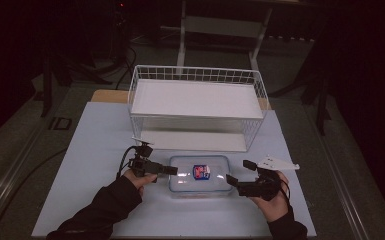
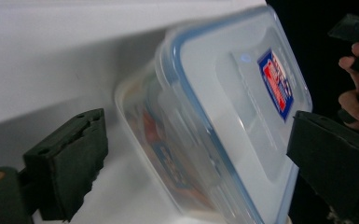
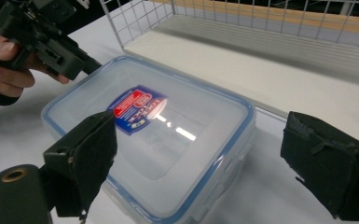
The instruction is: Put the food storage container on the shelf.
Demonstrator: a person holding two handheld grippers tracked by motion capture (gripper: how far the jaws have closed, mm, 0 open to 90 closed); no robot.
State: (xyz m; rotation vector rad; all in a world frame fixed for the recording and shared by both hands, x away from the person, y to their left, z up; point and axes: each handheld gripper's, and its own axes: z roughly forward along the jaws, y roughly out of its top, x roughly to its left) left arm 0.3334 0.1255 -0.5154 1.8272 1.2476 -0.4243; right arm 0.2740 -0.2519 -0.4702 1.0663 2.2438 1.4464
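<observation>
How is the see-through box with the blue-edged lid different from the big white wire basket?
The clear plastic box with the blue-rimmed lid is small, low and closed, with a red and blue sticker; the white wire basket is much bigger, taller and open on top. The box has solid walls; the basket has wire grid walls. Both are rectangular and sit on the white table.

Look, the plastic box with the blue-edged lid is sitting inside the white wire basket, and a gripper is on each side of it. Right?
Not quite. The plastic box sits on the table in front of the white wire basket, not inside it; the high view shows this. A gripper on each side is right.
</observation>
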